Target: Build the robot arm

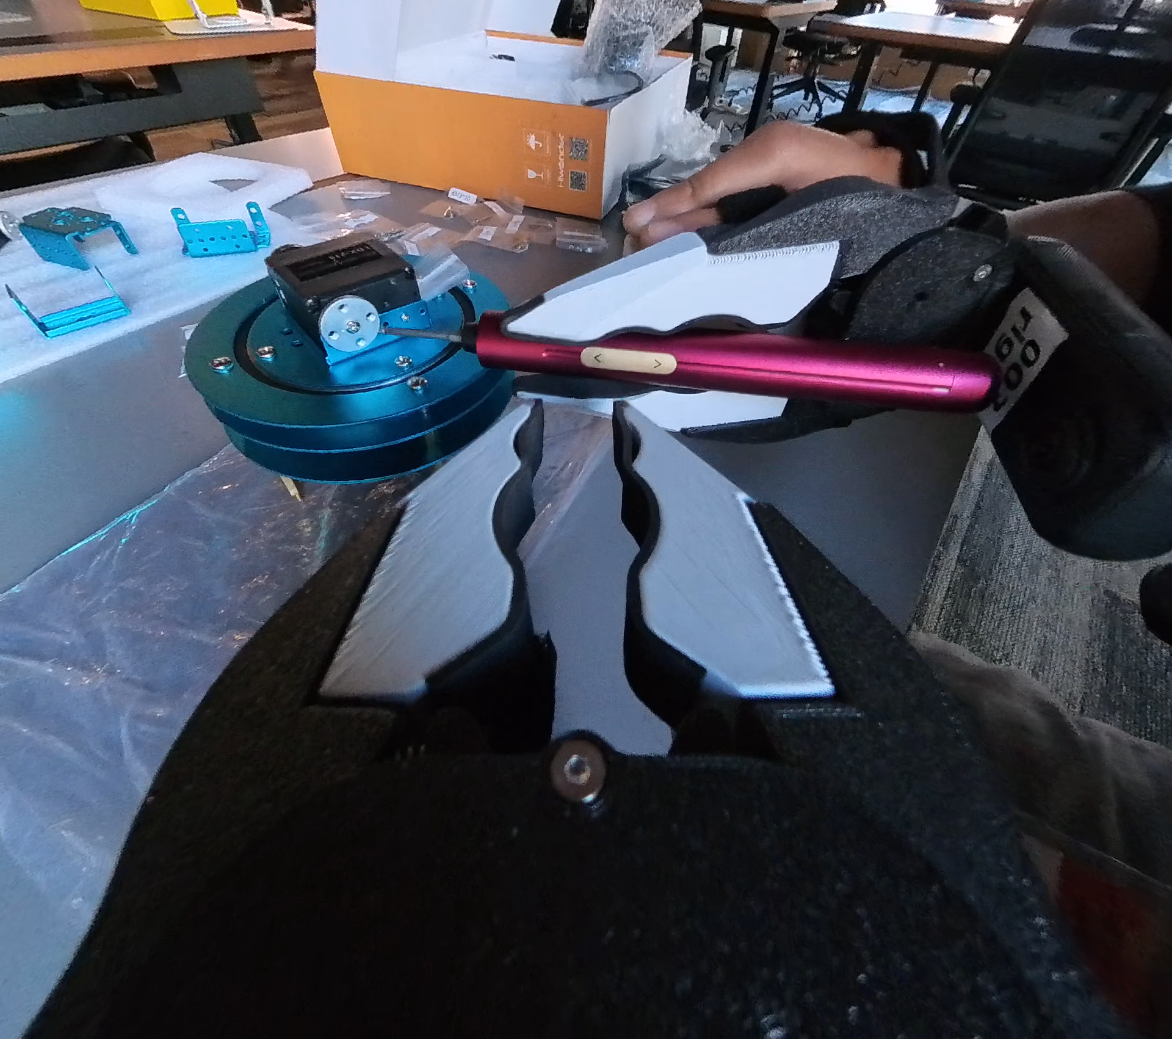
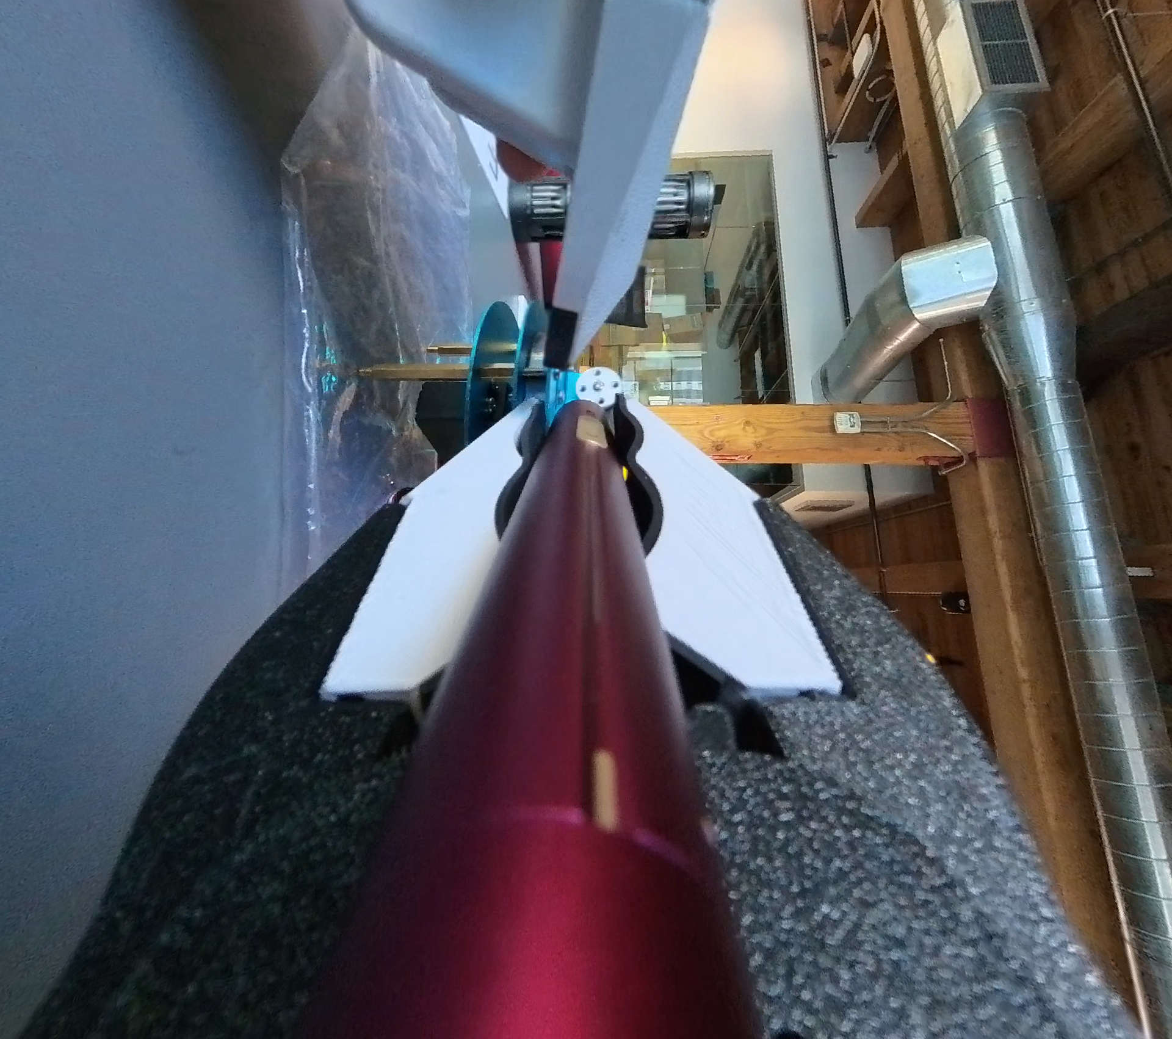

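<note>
The right gripper is clamped mid-barrel on the smooth, probably slippery magenta screwdriver, bit at the servo on the blue round base, while the left gripper hangs slightly parted w/ nothing in it, just beside the base.

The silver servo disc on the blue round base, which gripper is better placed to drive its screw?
Right. The right gripper is shut on the magenta screwdriver, whose bit tip already sits at the silver servo disc. The left gripper holds nothing, jaws slightly apart just short of the blue round base.
</note>
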`<state>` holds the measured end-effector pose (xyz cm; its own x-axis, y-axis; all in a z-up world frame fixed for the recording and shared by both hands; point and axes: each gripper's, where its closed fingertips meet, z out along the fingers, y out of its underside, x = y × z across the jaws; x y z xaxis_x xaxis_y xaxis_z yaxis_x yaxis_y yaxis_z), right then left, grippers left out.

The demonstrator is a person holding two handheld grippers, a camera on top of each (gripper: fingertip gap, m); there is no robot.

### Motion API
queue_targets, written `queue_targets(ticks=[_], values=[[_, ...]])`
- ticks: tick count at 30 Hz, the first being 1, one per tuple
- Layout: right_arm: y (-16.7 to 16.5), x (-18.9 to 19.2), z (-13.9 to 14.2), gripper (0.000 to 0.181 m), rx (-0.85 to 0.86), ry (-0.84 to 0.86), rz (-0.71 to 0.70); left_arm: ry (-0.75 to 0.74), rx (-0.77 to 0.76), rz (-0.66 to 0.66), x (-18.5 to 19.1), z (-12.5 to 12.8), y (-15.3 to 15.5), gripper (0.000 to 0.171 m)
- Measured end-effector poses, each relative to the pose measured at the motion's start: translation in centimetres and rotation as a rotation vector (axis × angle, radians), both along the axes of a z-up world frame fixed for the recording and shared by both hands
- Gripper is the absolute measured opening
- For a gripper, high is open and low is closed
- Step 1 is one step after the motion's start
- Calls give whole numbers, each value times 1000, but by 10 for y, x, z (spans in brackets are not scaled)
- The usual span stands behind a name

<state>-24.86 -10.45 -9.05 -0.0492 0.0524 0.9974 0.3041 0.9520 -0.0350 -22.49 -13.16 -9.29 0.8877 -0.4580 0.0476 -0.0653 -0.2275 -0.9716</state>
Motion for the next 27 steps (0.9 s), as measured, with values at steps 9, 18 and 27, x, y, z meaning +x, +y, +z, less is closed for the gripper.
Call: queue_targets(ticks=[9,18,27], values=[[0,-2,-1,22,-2,-4,-1,12,-13,3,-1,-3,0,21],[-1,-3,0,22,-12,-13,-6,24,-40,-3,-2,-7,0,21],[-1,-6,-1,22,-2,-20,-11,75,-42,-21,-10,-3,-4,23]])
